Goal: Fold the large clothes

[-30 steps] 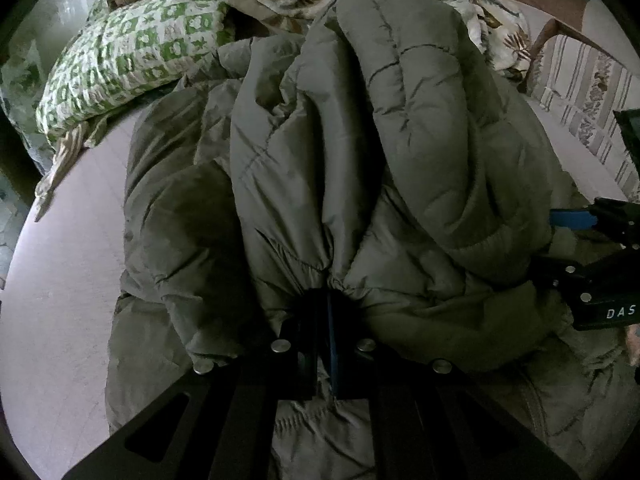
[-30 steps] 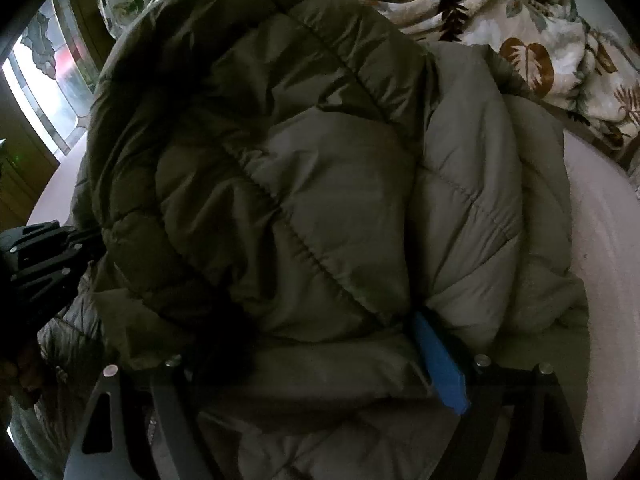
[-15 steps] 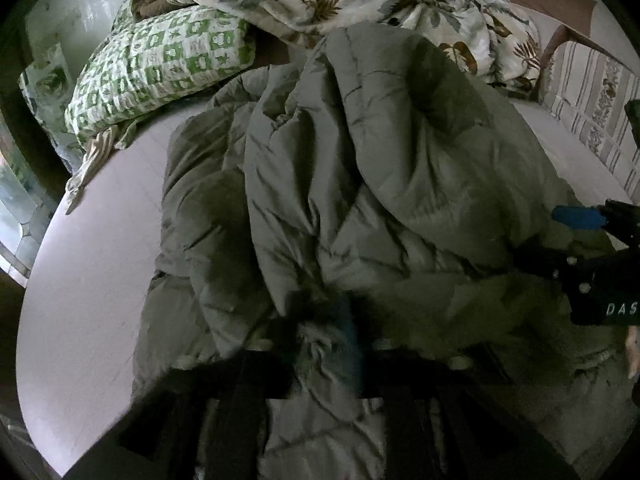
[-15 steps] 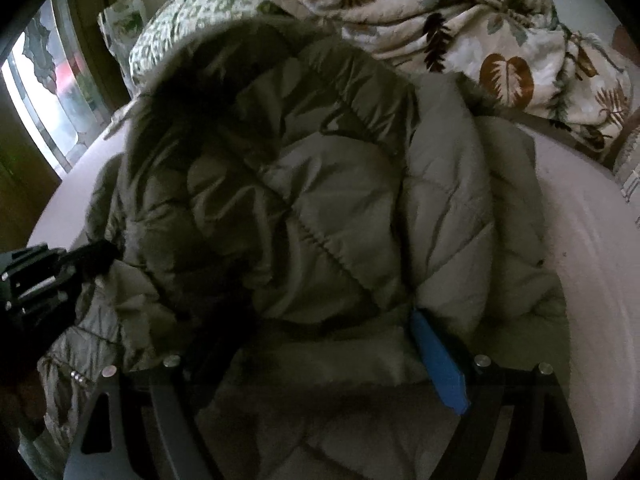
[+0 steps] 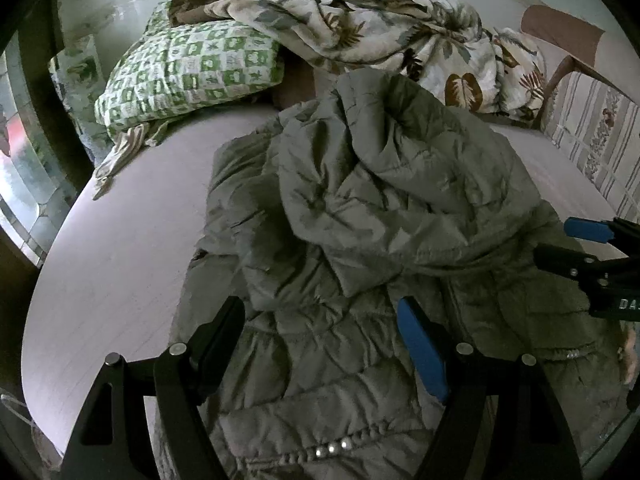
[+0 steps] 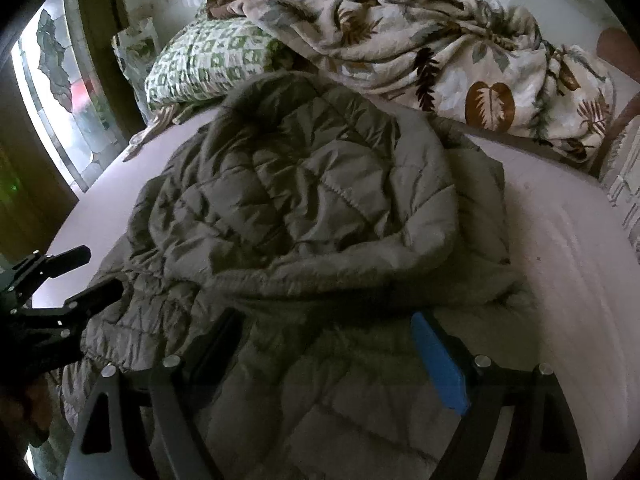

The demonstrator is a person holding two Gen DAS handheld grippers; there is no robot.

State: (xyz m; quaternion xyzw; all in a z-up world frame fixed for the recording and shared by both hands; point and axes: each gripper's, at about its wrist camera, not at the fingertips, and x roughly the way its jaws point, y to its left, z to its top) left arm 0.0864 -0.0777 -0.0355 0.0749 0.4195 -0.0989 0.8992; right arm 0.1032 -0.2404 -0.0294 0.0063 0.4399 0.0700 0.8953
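Left gripper (image 5: 320, 340): jaws spread wide, hovering over the olive quilted jacket (image 5: 360, 220), gripping nothing. Right gripper (image 6: 328, 344): jaws likewise wide apart, empty, above the jacket hem. Jacket lies bunched on the bed (image 5: 120, 260). Beyond: green checked pillow (image 5: 188, 72), leaf-print blanket (image 6: 440, 48).

The left gripper (image 5: 322, 336) has black angular fingers with silver screws and one blue pad. The right gripper (image 6: 326, 344) looks alike, with white lettering on its body.
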